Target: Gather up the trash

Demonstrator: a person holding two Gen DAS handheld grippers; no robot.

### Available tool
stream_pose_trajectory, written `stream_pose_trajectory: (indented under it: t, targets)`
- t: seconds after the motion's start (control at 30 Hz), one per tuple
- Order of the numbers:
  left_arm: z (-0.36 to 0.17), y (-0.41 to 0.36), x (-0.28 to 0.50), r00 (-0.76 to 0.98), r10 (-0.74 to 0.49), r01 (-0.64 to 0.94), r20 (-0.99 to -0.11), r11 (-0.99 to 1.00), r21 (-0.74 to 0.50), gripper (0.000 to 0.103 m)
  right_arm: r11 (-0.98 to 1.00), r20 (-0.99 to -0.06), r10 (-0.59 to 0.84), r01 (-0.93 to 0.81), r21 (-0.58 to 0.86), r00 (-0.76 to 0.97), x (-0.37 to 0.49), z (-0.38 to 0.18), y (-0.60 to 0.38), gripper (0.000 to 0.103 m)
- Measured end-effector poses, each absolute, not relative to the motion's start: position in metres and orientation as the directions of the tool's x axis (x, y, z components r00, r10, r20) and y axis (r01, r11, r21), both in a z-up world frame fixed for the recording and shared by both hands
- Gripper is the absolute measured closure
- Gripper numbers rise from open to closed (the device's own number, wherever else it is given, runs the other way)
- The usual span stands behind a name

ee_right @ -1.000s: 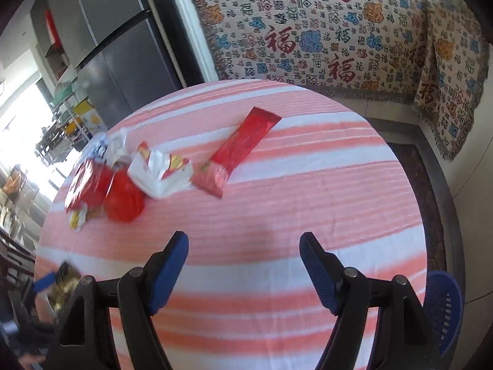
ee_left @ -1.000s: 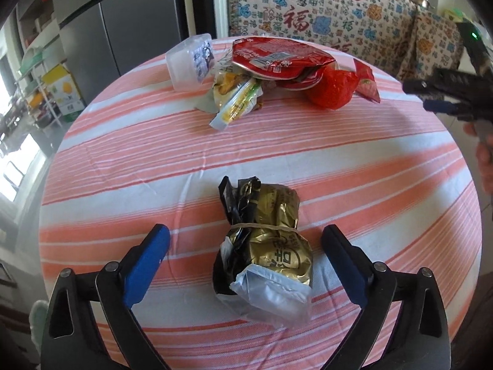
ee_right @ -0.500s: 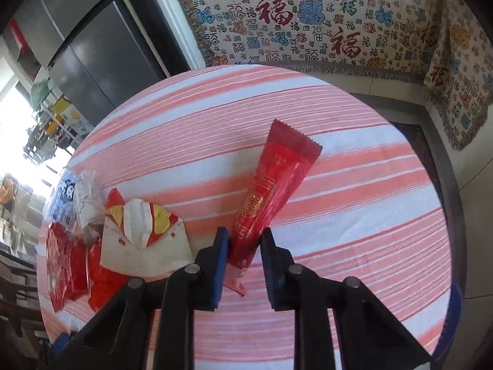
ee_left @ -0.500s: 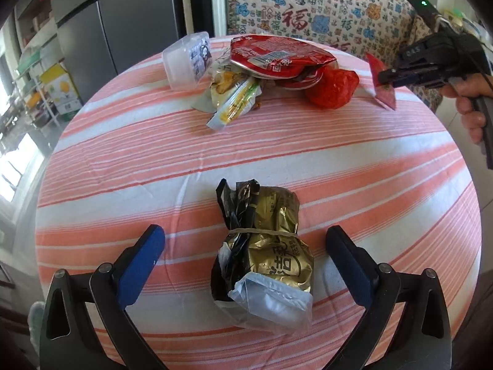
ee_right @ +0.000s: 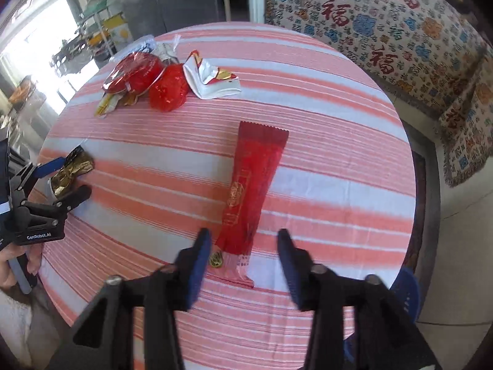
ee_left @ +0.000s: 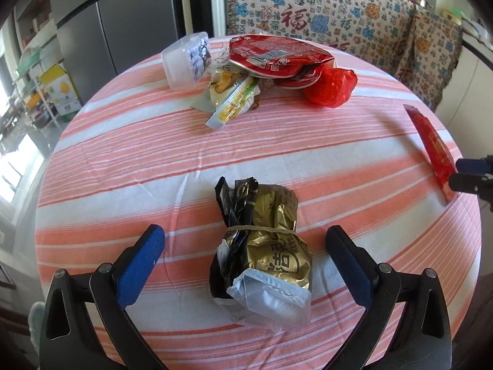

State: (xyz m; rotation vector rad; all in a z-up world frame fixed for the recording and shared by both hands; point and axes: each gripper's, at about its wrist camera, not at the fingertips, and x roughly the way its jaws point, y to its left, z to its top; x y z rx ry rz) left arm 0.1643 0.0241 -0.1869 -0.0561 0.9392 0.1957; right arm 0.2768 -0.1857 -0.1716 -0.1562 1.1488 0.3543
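A gold and black crumpled bag [ee_left: 262, 246] tied with a rubber band lies on the striped round table [ee_left: 154, 160], between the fingers of my left gripper [ee_left: 245, 249], which is open around it without touching. A long red wrapper [ee_right: 249, 191] lies flat on the table near its right edge; it also shows in the left wrist view [ee_left: 434, 151]. My right gripper [ee_right: 243, 249] is open, its fingers either side of the wrapper's near end. My left gripper also shows in the right wrist view [ee_right: 66, 178].
A pile of trash sits at the far side: a red round packet [ee_left: 277, 54], a red crumpled bag [ee_left: 329, 88], yellow wrappers [ee_left: 231, 98], a clear plastic box [ee_left: 185, 60] and a white wrapper [ee_right: 212, 78]. A patterned cloth [ee_right: 369, 27] hangs behind. A blue stool [ee_right: 406, 293] stands below right.
My right gripper closed on the red wrapper, carried it toward the table's near right edge, then opened and let it go. My left gripper has stayed open around the gold bag.
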Motion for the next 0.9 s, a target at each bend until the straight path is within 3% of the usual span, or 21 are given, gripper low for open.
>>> stream_pose_trajectory:
  t: [0.1, 0.3, 0.5, 0.63, 0.73, 0.9]
  targets:
    - [-0.187, 0.023, 0.162, 0.574, 0.135, -0.178, -0.808, 0.983, 0.038, 0.000, 0.953, -0.890, 0.223, -0.280, 0.114, 0.397, 0.263, -0.189, -0.195, 0.038]
    - [-0.185, 0.025, 0.157, 0.572, 0.090, -0.116, -0.815, 0.993, 0.028, 0.000, 0.959, -0.831, 0.159, -0.282, 0.002, 0.534, 0.239, -0.199, -0.169, 0.020]
    - [-0.179, 0.031, 0.138, 0.554, 0.018, -0.052, -0.832, 0.999, -0.012, 0.000, 0.961, -0.799, 0.178, -0.275, 0.017, 0.574, 0.230, -0.201, -0.170, 0.019]
    - [-0.171, 0.034, 0.138, 0.543, -0.061, -0.025, -0.837, 0.996, -0.089, 0.001, 0.955, -0.833, 0.192, -0.296, 0.036, 0.520, 0.233, -0.198, -0.175, 0.019]
    - [-0.162, 0.032, 0.145, 0.539, -0.096, -0.020, -0.837, 0.992, -0.127, 0.001, 0.951, -0.861, 0.269, -0.263, 0.164, 0.432, 0.251, -0.186, -0.188, 0.020]
    - [-0.162, 0.024, 0.159, 0.511, -0.032, -0.025, -0.859, 0.998, -0.052, 0.001, 0.949, -0.887, 0.287, -0.230, 0.214, 0.361, 0.293, -0.161, -0.190, 0.020]
